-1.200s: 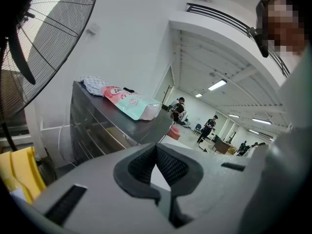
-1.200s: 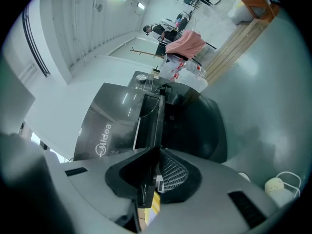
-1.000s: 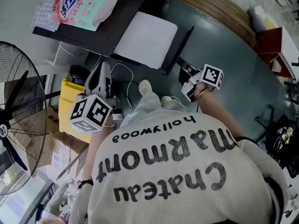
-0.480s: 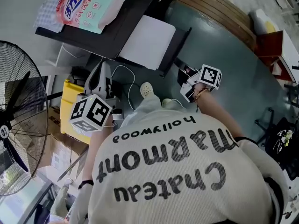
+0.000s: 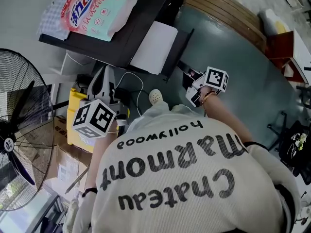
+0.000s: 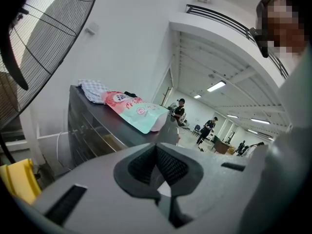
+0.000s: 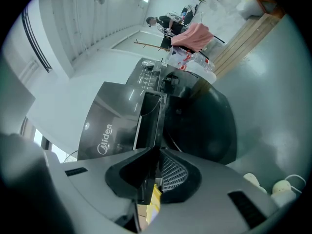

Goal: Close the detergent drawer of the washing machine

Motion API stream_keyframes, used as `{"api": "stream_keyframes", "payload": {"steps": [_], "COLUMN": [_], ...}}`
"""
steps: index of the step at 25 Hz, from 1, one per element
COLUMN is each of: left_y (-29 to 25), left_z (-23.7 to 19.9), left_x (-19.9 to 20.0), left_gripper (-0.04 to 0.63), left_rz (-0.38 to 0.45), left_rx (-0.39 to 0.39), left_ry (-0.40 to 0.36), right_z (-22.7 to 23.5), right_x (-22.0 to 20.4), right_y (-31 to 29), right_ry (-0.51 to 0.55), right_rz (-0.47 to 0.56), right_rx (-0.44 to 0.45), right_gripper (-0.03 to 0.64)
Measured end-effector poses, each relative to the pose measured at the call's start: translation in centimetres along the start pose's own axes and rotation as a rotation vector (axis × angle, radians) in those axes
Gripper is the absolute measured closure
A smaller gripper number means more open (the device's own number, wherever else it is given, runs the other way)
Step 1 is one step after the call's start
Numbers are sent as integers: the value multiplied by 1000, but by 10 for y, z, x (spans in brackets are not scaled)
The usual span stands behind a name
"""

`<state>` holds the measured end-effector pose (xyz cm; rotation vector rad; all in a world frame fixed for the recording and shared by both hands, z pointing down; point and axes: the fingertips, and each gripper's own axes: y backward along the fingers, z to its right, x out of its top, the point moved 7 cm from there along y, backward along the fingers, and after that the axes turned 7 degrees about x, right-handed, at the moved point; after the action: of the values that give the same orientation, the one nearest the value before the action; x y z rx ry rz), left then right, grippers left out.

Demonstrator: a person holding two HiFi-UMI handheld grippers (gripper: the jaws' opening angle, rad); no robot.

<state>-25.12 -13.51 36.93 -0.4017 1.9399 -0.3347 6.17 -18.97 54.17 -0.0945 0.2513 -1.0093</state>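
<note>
The dark washing machine point(image 5: 124, 30) lies at the top of the head view, its white detergent drawer point(image 5: 154, 47) pulled out towards me. In the right gripper view the drawer's dark front panel point(image 7: 150, 123) runs straight between the jaws. My right gripper point(image 7: 155, 165) is shut on that panel, beside the round door point(image 7: 204, 126). From above, the right gripper point(image 5: 188, 81) sits at the panel's near end. My left gripper point(image 6: 156, 150) is shut on nothing and held off to the left point(image 5: 120, 122), pointing past the machine's side.
A detergent bag point(image 5: 97, 6) and a checked cloth point(image 5: 52, 14) lie on the machine's top. A large fan point(image 5: 19, 144) stands at the left, with a yellow box point(image 5: 77, 113) and cables beside it. My white shoe point(image 5: 155, 97) is under the drawer.
The visible white part of the drawer has grown shorter, and the front panel with the right gripper has moved towards the machine. The left gripper has hardly shifted in the picture.
</note>
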Motion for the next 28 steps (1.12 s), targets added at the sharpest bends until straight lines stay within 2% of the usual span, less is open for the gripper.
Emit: {"api": "stream_keyframes", "payload": {"steps": [4, 7, 11, 16, 20, 28], "left_y": [-1, -1, -3, -1, 1, 0], "left_z": [-6, -12, -21, -28, -36, -43], "left_x": [7, 12, 18, 21, 21, 25], "left_gripper": [588, 587, 588, 588, 588, 586], "left_rz": [12, 17, 22, 25, 28, 34], "left_rx": [-12, -23, -32, -37, -31, -21], "left_ry": [-6, -12, -23, -24, -18, -12], "right_z": [-4, -6, -10, -13, -14, -16], "right_x": [-1, -5, -5, -11, -9, -10], "right_y": [-9, -13, -25, -29, -39, -49], "right_ry": [25, 11, 34, -7, 28, 19], "right_rz": [9, 23, 36, 55, 50, 40], "right_rx": [46, 17, 40, -18, 27, 28], "right_gripper": [548, 548, 548, 548, 548, 548]}}
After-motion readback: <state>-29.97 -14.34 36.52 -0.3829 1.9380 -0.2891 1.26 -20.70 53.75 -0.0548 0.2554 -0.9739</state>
